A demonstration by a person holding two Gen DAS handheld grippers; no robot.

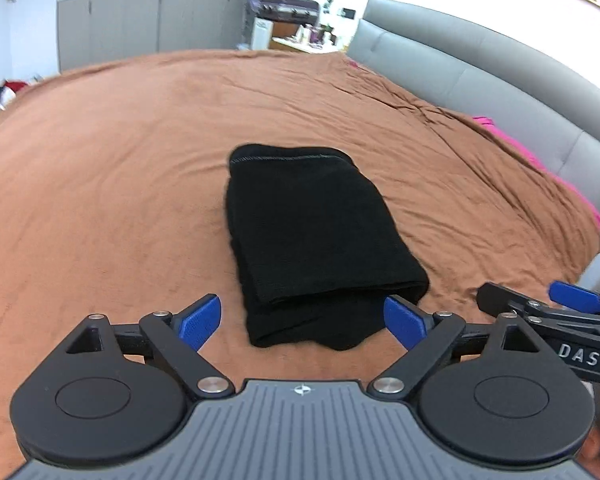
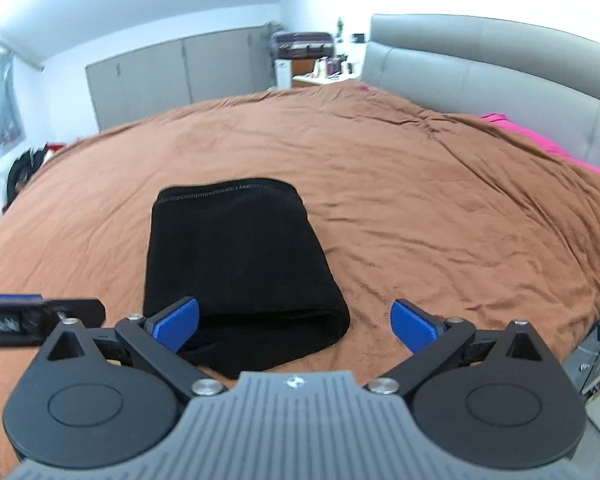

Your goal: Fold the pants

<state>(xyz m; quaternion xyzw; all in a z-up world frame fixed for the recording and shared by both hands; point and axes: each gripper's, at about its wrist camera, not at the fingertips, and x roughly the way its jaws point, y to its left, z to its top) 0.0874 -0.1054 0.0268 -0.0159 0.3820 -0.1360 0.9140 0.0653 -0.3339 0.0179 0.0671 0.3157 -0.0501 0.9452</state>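
Both grippers, left (image 1: 302, 322) and right (image 2: 296, 324), spread wide, nothing held. Pants (image 1: 316, 240) sit folded on bed (image 1: 100, 160). Looks done.

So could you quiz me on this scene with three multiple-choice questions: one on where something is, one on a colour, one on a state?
1. Where do the pants lie?
A. On the brown bedspread
B. On the grey headboard
C. Inside the wardrobe

2. What colour are the claw pads?
A. Red
B. Blue
C. Green

3. How are the pants?
A. Spread out flat at full length
B. Hanging from a claw
C. Folded into a compact stack

Answers:
1 A, the black bundle rests mid-bed on the brown cover.
2 B, blue pads tip the left claw and right claw.
3 C, layers show at the near edge, and both claws stand open, holding nothing.
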